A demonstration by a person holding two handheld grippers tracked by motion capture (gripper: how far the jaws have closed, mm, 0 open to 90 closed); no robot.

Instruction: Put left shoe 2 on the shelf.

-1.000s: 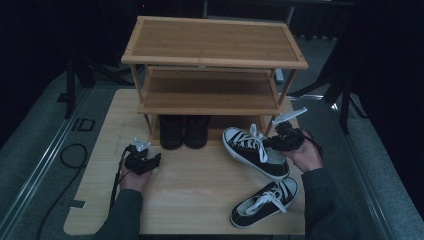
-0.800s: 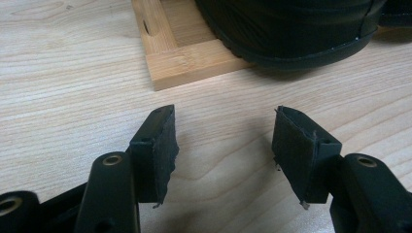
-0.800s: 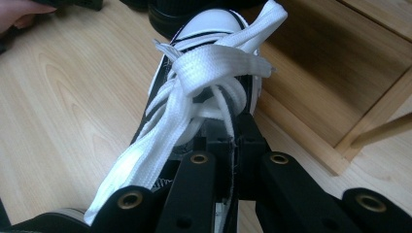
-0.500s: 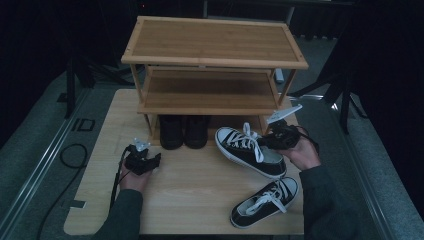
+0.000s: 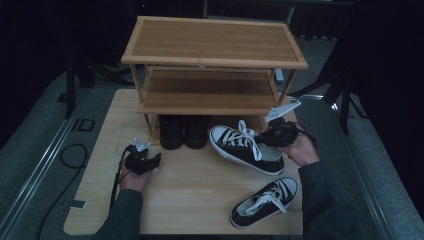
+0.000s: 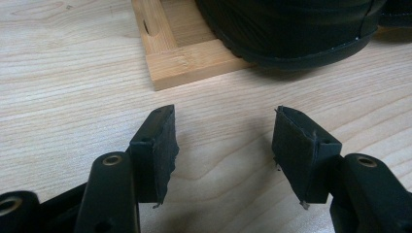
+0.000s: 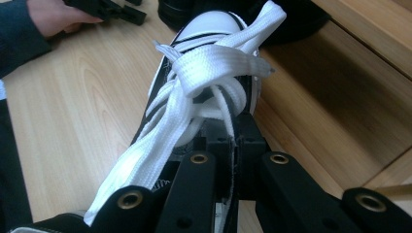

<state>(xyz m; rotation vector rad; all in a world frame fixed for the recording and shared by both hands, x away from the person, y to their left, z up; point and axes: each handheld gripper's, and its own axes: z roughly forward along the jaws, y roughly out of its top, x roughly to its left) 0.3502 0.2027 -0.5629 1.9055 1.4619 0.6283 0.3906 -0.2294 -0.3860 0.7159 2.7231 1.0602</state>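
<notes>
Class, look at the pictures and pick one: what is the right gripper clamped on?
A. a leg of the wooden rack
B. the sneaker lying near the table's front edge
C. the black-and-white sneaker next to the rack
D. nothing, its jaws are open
C: in the right gripper view the right gripper has its jaws closed on the sneaker just behind its white laces.

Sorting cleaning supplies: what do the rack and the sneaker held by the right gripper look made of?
The rack looks like bamboo or light wood with a smooth, sealed finish: fine straight grain on its slats. The sneaker looks like black canvas with a white rubber toe cap and woven white cotton-like laces. The right gripper clamps it.
</notes>
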